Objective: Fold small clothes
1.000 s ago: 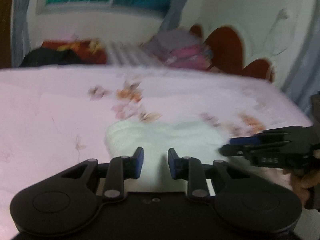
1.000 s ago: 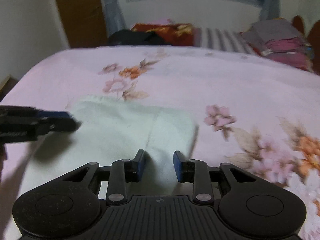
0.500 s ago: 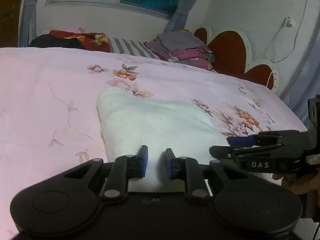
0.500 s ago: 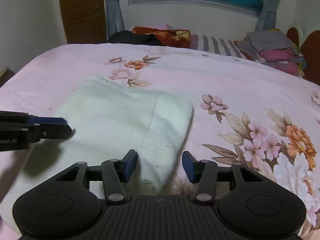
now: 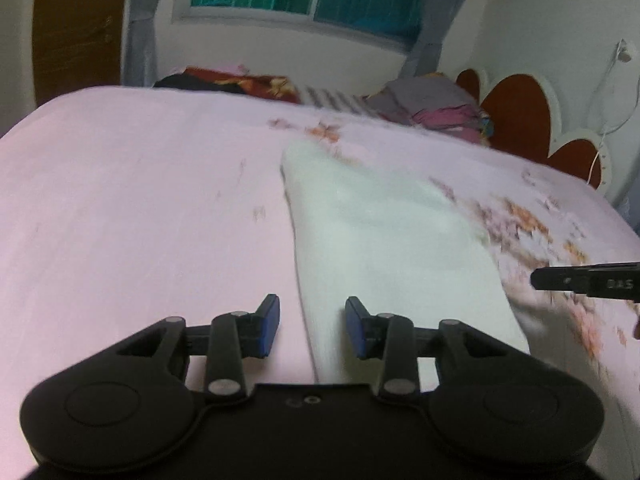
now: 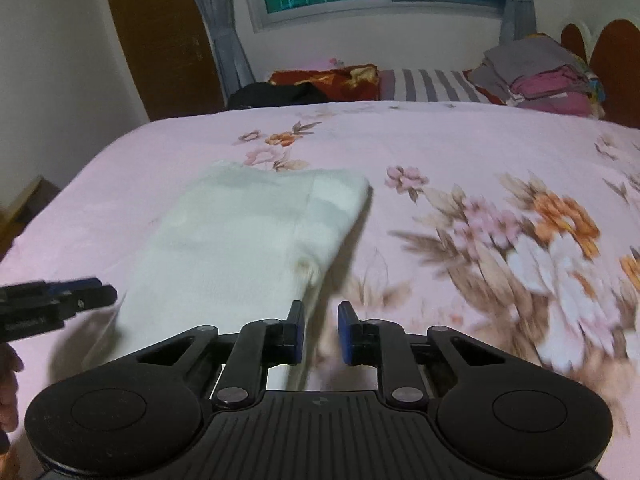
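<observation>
While the white garment (image 6: 248, 240) lies lengthwise away from both cameras on the bed (image 6: 460, 152), left gripper (image 5: 312, 326) jaws have just widened, right gripper (image 6: 321, 332) jaws narrowed, both empty.

The folded cloth (image 6: 248, 236) is a pale, plain white with a faint green cast, lying on a pink bedsheet (image 6: 440, 152) printed with orange, pink and white flowers and brown leaves. Both grippers — left (image 5: 312, 328) and right (image 6: 321, 332) — are black with blue pads. Behind: a grey-and-white striped pillow (image 6: 432, 85), a red-orange patterned cloth (image 6: 324, 77), and a grey and magenta stack of clothes (image 6: 536, 74).
</observation>
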The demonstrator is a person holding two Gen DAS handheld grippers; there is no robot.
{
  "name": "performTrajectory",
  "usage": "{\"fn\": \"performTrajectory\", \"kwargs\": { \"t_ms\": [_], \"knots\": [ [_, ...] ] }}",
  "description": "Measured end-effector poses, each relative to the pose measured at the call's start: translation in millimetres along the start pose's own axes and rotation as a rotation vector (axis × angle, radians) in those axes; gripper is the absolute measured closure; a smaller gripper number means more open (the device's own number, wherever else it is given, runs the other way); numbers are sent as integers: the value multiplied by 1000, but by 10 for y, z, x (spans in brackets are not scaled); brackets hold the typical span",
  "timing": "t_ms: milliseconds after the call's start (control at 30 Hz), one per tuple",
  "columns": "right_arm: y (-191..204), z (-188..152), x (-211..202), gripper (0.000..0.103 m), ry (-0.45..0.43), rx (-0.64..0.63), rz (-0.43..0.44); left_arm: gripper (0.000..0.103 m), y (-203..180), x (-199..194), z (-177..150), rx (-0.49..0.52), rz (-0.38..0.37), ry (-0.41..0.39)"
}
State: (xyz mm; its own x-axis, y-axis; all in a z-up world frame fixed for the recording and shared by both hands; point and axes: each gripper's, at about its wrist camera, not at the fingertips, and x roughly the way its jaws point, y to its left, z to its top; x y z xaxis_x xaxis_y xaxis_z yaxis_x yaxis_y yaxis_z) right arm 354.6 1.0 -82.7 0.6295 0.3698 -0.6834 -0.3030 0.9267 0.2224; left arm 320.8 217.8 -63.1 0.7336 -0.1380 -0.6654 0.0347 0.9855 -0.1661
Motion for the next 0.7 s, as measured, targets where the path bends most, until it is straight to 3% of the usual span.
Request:
{"fn": "performTrajectory", "kwargs": {
  "t_ms": [100, 200, 233, 300, 433, 600, 633, 667, 700],
  "knots": [
    [58, -241, -193, 84, 12, -12, 1, 64, -102, -95, -170, -7, 47, 29],
    [107, -472, -416, 84, 15, -1, -5, 62, -219, -427, -320, -33, 20, 6],
    [120, -546, -519, 84, 9, 6, 3, 59, -274, -537, -371, -25, 17, -4],
    [164, -688, -773, 84, -7, 9, 4, 45, -387, -766, -501, -18, 22, -16],
    [292, -920, -1298, 84, -46, -8, 11, 40, -655, -1246, -728, -2, 19, -41],
    [454, -1150, -1938, 83, -93, -19, 19, 0, -972, -1859, -912, 26, 75, -138],
    [476, -1188, -2043, 75, -96, -15, 16, 0, -1016, -1948, -918, 37, 90, -160],
    [497, -1227, -2151, 59, -100, -10, 13, 0, -1063, -2043, -942, 48, 99, -171],
    [522, -1279, -2267, 6, -115, -3, -1, 0, -1121, -2143, -966, 55, 107, -176]
  ]
}}
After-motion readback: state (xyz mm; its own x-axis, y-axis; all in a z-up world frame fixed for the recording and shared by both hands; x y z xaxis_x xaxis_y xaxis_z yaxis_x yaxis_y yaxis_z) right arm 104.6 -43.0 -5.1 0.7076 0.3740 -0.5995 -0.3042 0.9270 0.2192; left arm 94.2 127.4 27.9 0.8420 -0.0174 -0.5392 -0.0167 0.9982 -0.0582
